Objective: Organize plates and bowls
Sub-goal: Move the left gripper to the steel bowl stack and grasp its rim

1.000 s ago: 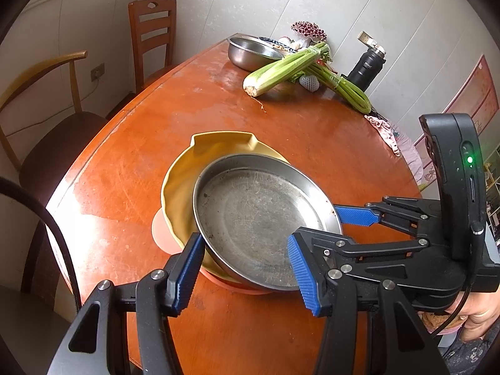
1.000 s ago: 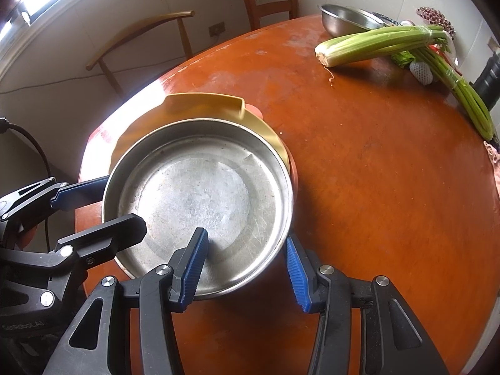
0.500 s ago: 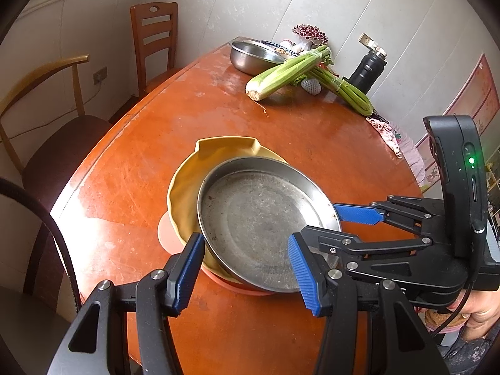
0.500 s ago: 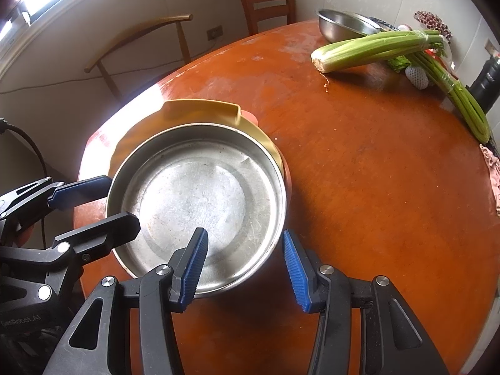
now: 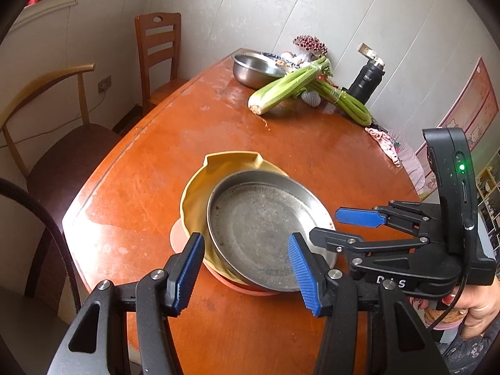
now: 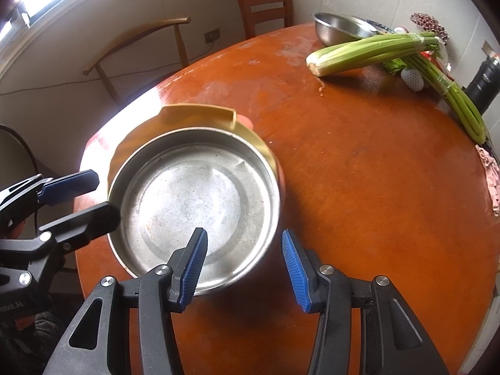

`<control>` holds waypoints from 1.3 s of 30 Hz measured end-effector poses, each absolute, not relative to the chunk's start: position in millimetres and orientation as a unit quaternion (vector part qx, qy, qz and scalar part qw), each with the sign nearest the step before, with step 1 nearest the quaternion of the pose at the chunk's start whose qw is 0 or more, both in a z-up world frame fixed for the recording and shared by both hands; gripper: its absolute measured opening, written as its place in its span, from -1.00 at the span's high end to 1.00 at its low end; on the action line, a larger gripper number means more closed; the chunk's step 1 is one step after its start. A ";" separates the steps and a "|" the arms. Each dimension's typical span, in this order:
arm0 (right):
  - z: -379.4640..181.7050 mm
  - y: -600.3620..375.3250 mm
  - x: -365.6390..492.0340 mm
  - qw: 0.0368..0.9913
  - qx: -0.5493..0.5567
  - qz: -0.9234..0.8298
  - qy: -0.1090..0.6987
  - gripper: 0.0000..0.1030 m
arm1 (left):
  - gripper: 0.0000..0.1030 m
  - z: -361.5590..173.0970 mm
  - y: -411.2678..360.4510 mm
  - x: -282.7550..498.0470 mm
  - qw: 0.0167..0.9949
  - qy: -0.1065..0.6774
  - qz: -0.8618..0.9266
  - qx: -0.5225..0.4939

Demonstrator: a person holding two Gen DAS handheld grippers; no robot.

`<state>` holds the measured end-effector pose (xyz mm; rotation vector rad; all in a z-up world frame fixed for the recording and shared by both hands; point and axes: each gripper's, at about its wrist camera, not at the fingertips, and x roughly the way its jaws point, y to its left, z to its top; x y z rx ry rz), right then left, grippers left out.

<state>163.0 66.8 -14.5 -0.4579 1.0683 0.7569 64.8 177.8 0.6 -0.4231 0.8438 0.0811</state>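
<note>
The round, glossy orange-brown wooden table point(image 6: 359, 187) carries a stack at about eight o'clock in the right wrist view: a flat salmon-pink plate point(image 5: 176, 234) lies directly on the wood under the other dishes. Toward one o'clock sit a round steel bowl point(image 6: 337, 29), a pale green celery bunch point(image 6: 368, 53), a white netted fruit point(image 6: 412, 78) and a black flask point(image 6: 484, 84); a pink cloth point(image 6: 490, 175) drapes the three o'clock edge

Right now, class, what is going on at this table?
A person holds a gripper in each hand over a stack: a round steel pan sits in a yellow dish on an orange plate. The right gripper and left gripper both stand open around the pan's near rim, neither pressing it. Celery lies behind.
</note>
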 end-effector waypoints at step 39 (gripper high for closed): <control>-26.5 -227.0 66.4 0.833 -0.034 0.215 0.509 -0.35 | -0.08 -26.9 -63.6 77.4 0.827 0.519 -0.185 -0.114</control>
